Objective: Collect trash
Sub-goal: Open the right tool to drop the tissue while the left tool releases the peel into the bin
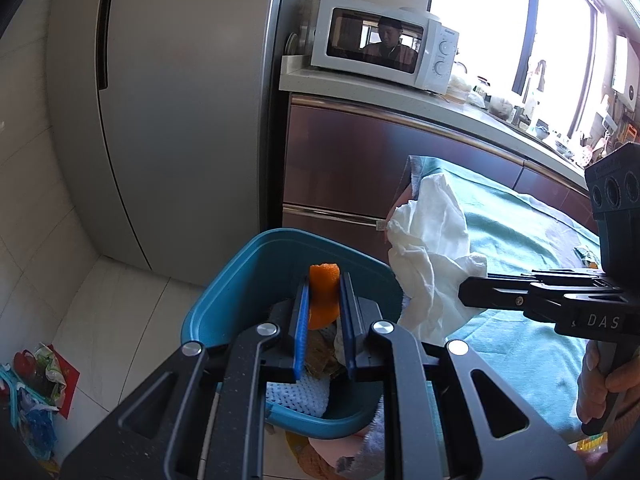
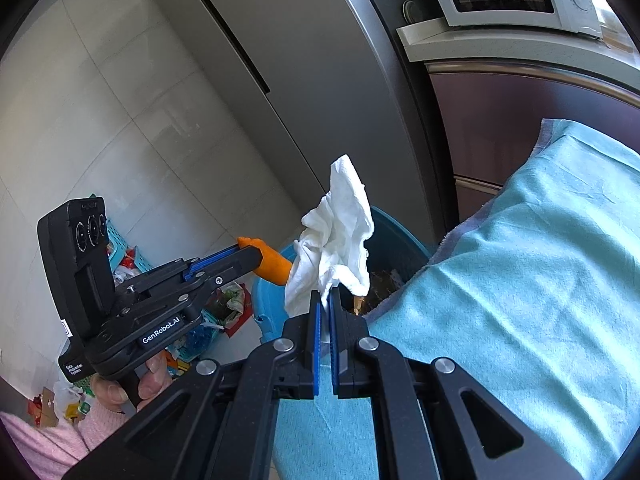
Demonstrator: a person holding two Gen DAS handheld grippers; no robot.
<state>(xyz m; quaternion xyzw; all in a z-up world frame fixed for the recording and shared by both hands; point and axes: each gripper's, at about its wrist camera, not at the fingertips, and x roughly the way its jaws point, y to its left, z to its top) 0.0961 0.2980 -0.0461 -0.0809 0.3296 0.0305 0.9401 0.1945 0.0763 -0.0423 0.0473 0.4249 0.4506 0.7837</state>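
- Left gripper (image 1: 324, 300) is pinched on a piece of orange peel (image 1: 323, 294), held above the blue trash bin (image 1: 248, 264).
- Right gripper (image 2: 325, 308) is pressed together on a crumpled white tissue (image 2: 336, 248), held at the table's edge beside the bin.
- Teal cloth (image 2: 520, 272) is spread over the table.
- Scraps are seen inside the bin.

The left gripper (image 1: 325, 280) tilts downward, jaws clamped on an orange peel (image 1: 323, 294). The right gripper (image 2: 329, 300) tilts down likewise, jaws pinched tight on a tissue (image 2: 334, 240). A hand (image 2: 120, 388) grips each handle.
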